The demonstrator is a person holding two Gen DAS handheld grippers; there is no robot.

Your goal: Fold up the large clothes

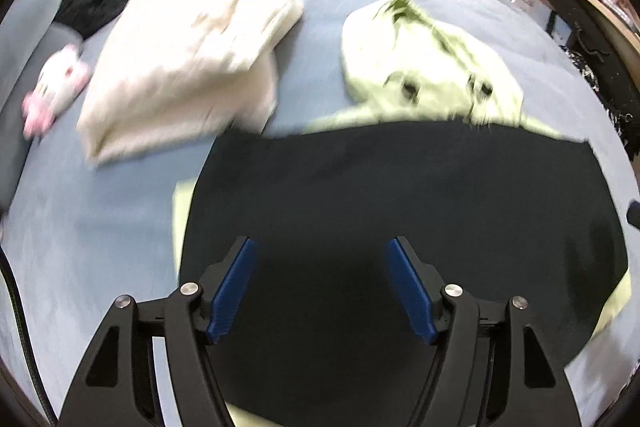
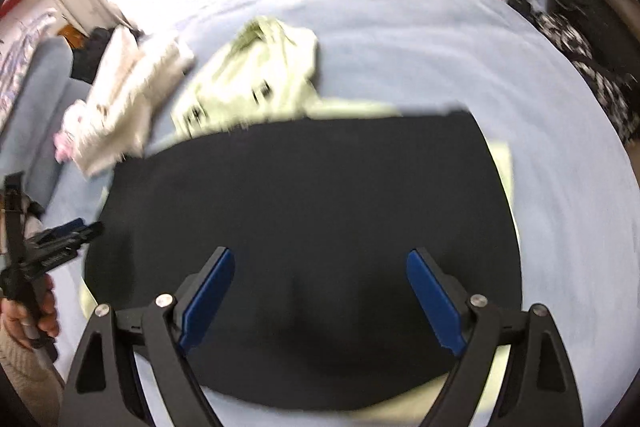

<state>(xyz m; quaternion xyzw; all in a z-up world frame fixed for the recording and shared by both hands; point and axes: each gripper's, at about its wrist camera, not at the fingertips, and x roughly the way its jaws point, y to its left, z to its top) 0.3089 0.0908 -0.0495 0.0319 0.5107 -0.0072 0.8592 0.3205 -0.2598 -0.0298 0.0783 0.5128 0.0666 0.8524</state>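
Note:
A dark navy garment (image 1: 400, 211) lies flat in a broad folded rectangle on the light blue bed, over a pale yellow-green cloth whose edges stick out around it. The right wrist view shows the same dark garment (image 2: 304, 211). My left gripper (image 1: 322, 247) hangs above its near part, blue pads wide apart with nothing between them. My right gripper (image 2: 320, 259) is also open and empty above the garment. The left gripper (image 2: 60, 243) also appears at the left edge of the right wrist view, held by a hand. Both views are motion-blurred.
A crumpled pale green garment (image 1: 424, 67) lies just beyond the dark one. A stack of cream folded cloth (image 1: 188, 67) sits at the far left, with a pink-and-white plush toy (image 1: 56, 87) beside it. Shelves and dark clutter (image 1: 592, 27) stand right of the bed (image 2: 520, 107).

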